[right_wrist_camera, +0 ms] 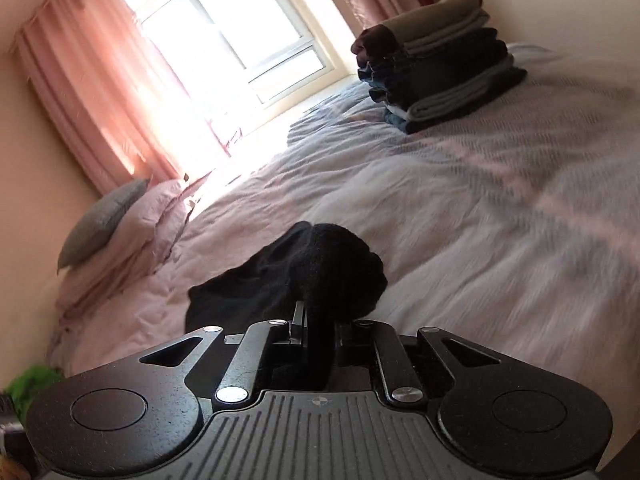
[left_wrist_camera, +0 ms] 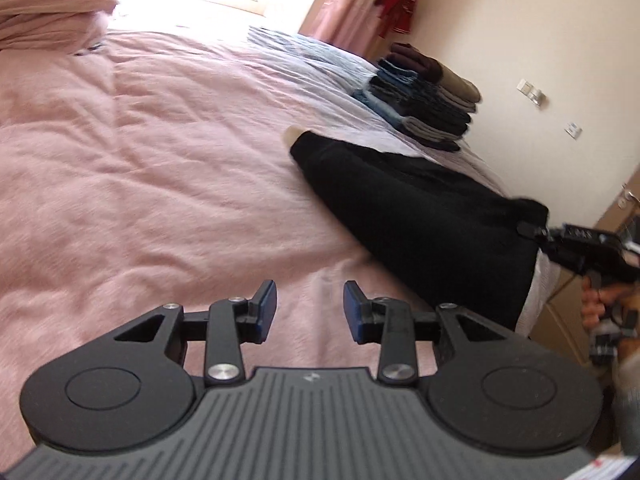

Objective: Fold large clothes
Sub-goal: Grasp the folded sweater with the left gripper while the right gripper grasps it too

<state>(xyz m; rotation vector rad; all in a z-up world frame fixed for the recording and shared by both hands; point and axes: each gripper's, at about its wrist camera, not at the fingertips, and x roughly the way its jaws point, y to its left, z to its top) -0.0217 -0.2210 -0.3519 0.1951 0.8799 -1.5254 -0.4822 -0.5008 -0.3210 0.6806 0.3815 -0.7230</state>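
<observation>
A black garment (left_wrist_camera: 420,216) lies stretched across the right side of the pink bed (left_wrist_camera: 160,184). My left gripper (left_wrist_camera: 310,308) hovers open above bare bedding, left of the garment, with nothing between its fingers. In the left wrist view my right gripper (left_wrist_camera: 530,230) pinches the garment's near right corner at the bed's edge, held by a hand (left_wrist_camera: 596,304). In the right wrist view the right gripper (right_wrist_camera: 318,320) is shut on a bunched fold of the black garment (right_wrist_camera: 320,264), which trails away over the bed.
A tall stack of folded clothes (left_wrist_camera: 428,100) (right_wrist_camera: 436,64) stands at the far right of the bed. Pillows (right_wrist_camera: 120,216) lie by the window (right_wrist_camera: 232,32) with pink curtains (right_wrist_camera: 92,88). A wall (left_wrist_camera: 540,40) and door (left_wrist_camera: 624,200) are close on the right.
</observation>
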